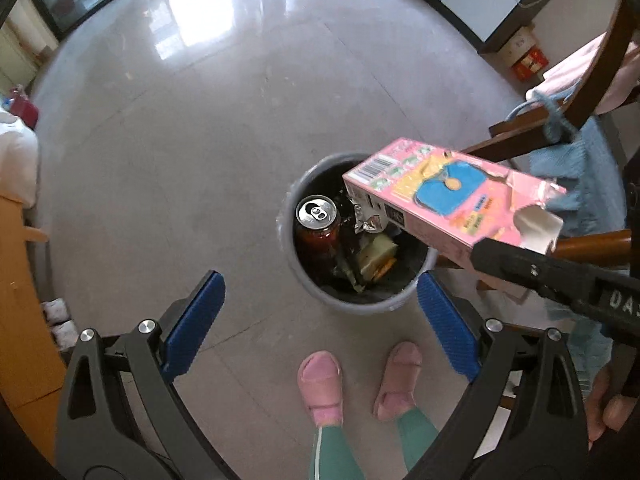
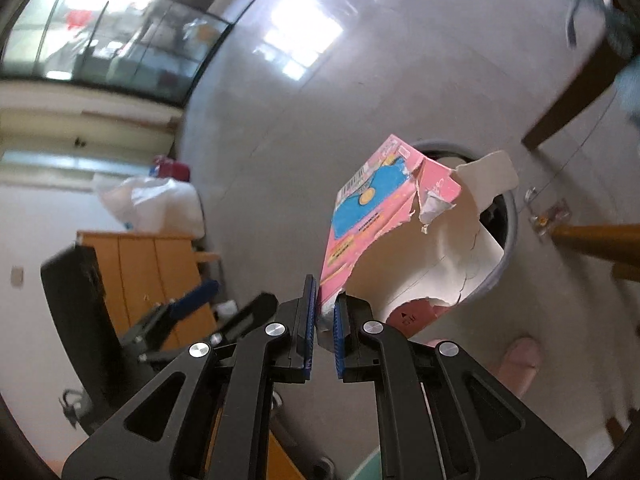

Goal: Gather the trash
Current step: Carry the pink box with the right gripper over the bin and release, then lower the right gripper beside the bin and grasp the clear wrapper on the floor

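The right claw (image 2: 326, 316) clenches the torn end of a pink carton (image 1: 436, 200), holding it aslant over the grey bin (image 1: 362, 306) (a can (image 1: 317, 212) stands inside), its barcode end pointing far-left. The left claw (image 1: 320, 312) hovers near, spread wide.

L tool (image 1: 320, 312) wide apart, R tool (image 2: 326, 316) clamped.

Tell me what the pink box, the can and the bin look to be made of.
Pink box: thin printed cardboard, glossy outside, with torn white edges showing plain inner board.
Can: metal, probably aluminium, judging by its shiny silver lid and pull tab.
Bin: likely plastic, with a smooth matte grey rim.
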Motion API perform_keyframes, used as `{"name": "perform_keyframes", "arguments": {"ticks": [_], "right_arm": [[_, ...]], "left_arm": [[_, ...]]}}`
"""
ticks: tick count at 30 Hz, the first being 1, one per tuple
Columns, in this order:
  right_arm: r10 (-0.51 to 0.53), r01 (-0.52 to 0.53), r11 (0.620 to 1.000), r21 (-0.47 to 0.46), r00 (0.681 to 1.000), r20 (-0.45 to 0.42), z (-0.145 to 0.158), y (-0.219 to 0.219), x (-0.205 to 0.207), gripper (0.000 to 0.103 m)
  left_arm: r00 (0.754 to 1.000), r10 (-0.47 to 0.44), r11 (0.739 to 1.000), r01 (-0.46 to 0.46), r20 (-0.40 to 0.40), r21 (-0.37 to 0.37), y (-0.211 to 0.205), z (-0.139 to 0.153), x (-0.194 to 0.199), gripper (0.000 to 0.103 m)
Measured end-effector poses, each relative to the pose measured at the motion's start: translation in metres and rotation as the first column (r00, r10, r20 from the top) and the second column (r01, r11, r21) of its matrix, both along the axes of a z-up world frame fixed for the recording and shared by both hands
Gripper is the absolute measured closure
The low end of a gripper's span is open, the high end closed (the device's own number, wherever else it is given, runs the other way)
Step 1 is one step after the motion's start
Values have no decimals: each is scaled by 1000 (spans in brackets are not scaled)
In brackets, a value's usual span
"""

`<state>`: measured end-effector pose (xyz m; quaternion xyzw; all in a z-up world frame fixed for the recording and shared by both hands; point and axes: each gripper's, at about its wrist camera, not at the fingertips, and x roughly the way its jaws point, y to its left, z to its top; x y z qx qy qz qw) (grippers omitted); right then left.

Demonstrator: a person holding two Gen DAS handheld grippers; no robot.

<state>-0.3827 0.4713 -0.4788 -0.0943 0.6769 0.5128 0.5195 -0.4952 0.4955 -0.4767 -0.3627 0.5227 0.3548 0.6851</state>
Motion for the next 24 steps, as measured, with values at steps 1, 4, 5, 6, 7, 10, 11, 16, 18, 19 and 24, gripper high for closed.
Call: {"name": "perform_keyframes", "arguments": {"ticks": [1, 4, 5, 6, 7, 10, 11, 16, 18, 19, 24], "right_arm": [[-8, 8, 1000, 19, 1000, -13, -19, 4, 4, 92], [7, -8, 1000, -10, 1000, -25, -70, 13, 12, 83], [6, -7, 999, -36, 999, -44, -88, 13, 14, 76], [1, -5, 998, -64, 999, -54, -103, 9, 17, 65], [2, -6, 997, -81, 998, -58, -111, 6, 18, 62], [18, -22, 996, -86, 999, -49, -122, -12, 17, 59], [21, -25, 996, -84, 999, -46, -120, -19, 18, 59], [4, -2, 997, -81, 1000, 20, -105, -55, 32, 58], [5, 1, 996, -84, 998, 70, -100, -66, 39, 58], [9, 1, 996, -92, 994, 107, -98, -73, 44, 58], [10, 35, 987, -157, 961, 277, -119, -94, 73, 58]], "left_arm": [[1000, 0, 1000, 0, 1, -2, 1, -13, 6, 9], [1000, -5, 1000, 5, 0, 5, 5, -58, 13, 9], [1000, -7, 1000, 7, -3, 0, 6, -72, 14, 9], [1000, -5, 1000, 4, -17, -11, 5, -87, 16, 9], [1000, -5, 1000, 4, -22, -28, 4, -100, 17, 9], [999, -17, 999, 15, -30, -45, -6, -118, 19, 9], [999, -20, 999, 19, -26, -46, -11, -121, 21, 9], [999, -47, 998, 47, -11, -47, -34, -120, 25, 9], [998, -55, 997, 56, 6, -48, -44, -119, 28, 9], [998, -57, 997, 58, 13, -50, -49, -119, 31, 9], [993, -101, 994, 104, 62, -47, -82, -126, 48, 9]]}}
